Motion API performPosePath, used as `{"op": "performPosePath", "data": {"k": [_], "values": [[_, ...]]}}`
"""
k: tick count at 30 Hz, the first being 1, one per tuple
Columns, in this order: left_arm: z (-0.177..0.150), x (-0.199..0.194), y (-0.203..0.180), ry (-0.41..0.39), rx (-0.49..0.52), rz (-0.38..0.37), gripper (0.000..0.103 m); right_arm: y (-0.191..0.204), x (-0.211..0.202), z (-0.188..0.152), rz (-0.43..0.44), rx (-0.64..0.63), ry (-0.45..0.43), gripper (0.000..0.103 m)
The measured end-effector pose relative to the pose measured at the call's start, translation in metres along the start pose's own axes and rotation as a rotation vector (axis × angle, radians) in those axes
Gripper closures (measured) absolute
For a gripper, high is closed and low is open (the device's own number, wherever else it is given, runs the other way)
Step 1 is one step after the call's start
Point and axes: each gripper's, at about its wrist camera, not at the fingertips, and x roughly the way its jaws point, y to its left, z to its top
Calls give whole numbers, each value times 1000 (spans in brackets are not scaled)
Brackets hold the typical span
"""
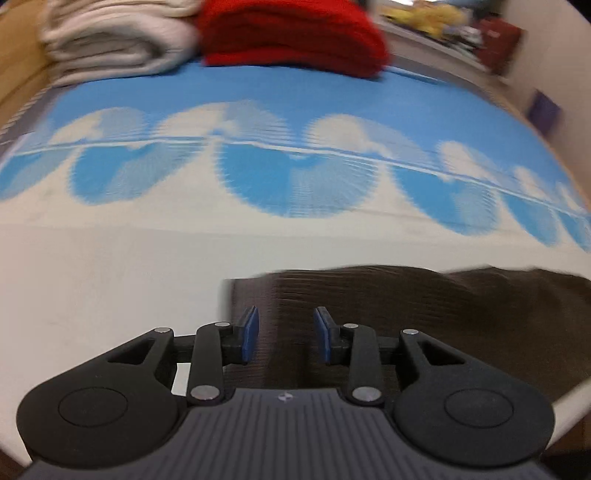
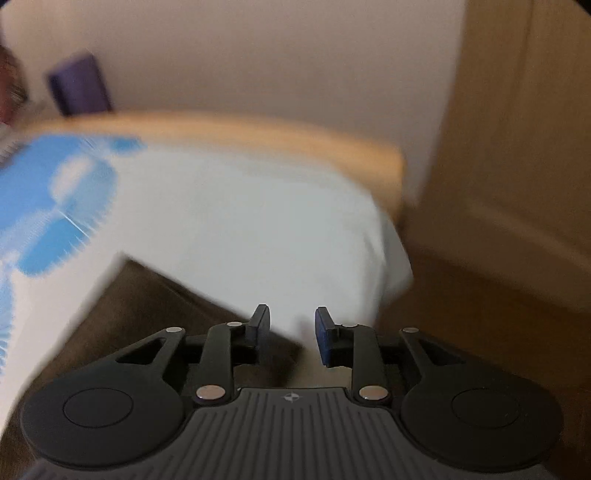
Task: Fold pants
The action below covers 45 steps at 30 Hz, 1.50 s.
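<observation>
The brown pants (image 1: pixel 406 314) lie flat on the white part of the bed cover, at the near edge in the left wrist view. My left gripper (image 1: pixel 285 321) hovers over their left end with its blue pads apart and no cloth pinched between them. In the blurred right wrist view a corner of the pants (image 2: pixel 147 306) shows at lower left. My right gripper (image 2: pixel 291 321) stands open above that corner's edge, where brown cloth meets white cover, with nothing gripped.
The bed cover (image 1: pixel 184 258) is white near me and blue with white shapes farther off. A folded red cloth (image 1: pixel 291 33) and a folded cream blanket (image 1: pixel 110 37) sit at the far side. A wooden bed edge (image 2: pixel 295 136) and brown floor (image 2: pixel 480 295) lie to the right.
</observation>
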Motion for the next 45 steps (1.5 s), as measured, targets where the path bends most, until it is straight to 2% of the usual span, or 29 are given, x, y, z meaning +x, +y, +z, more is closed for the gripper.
{"op": "performPosePath", "data": {"k": [2, 4, 6, 7, 8, 9, 12, 15, 20, 22, 27, 29, 30, 31, 32, 35, 39, 41, 43, 45], "values": [[-3, 12, -19, 29, 99, -12, 67, 17, -9, 0, 126, -26, -47, 68], [-14, 28, -31, 84, 198, 22, 67, 38, -13, -4, 274, -62, -42, 67], [-36, 64, -32, 293, 254, 93, 66, 54, -5, -10, 394, -70, 16, 65], [-45, 75, -32, 360, 285, 105, 66, 62, 1, -13, 435, -61, 53, 65], [-47, 75, -37, 343, 343, 110, 65, 67, 6, -17, 464, -52, 72, 65], [-45, 73, -39, 331, 348, 110, 64, 71, 12, -23, 490, -44, 85, 62], [-37, 69, -26, 326, 240, 70, 63, 84, 33, -31, 466, -16, 164, 60], [-30, 68, -19, 319, 169, 52, 63, 91, 49, -30, 478, 9, 159, 58], [-28, 71, -26, 324, 195, 58, 63, 101, 89, -39, 426, 103, 227, 58], [-28, 68, -28, 319, 188, 52, 63, 111, 96, -38, 403, 105, 207, 58], [-25, 73, -23, 325, 174, 32, 63, 134, 100, -40, 319, 12, 149, 56], [-26, 71, -22, 329, 178, 28, 63, 144, 102, -41, 272, -42, 119, 65], [-25, 71, -22, 330, 177, 24, 63, 148, 102, -42, 221, -79, 95, 88], [-24, 70, -20, 330, 169, 18, 63, 149, 104, -42, 197, -100, 83, 100], [-23, 69, -18, 326, 156, 9, 63, 148, 106, -42, 203, -92, 79, 100], [-15, 57, -13, 271, 125, -19, 63, 148, 104, -42, 196, -81, 55, 102], [0, 33, -6, 124, 54, -84, 63, 141, 87, -28, 195, -11, -52, 102], [8, 25, -8, 61, 47, -99, 63, 140, 92, -29, 207, -1, -28, 102], [14, 23, -13, 38, 48, -110, 63, 135, 98, -30, 201, 34, -3, 99], [21, 23, -26, 22, 124, -90, 63, 135, 94, -30, 178, 38, 10, 94]]}}
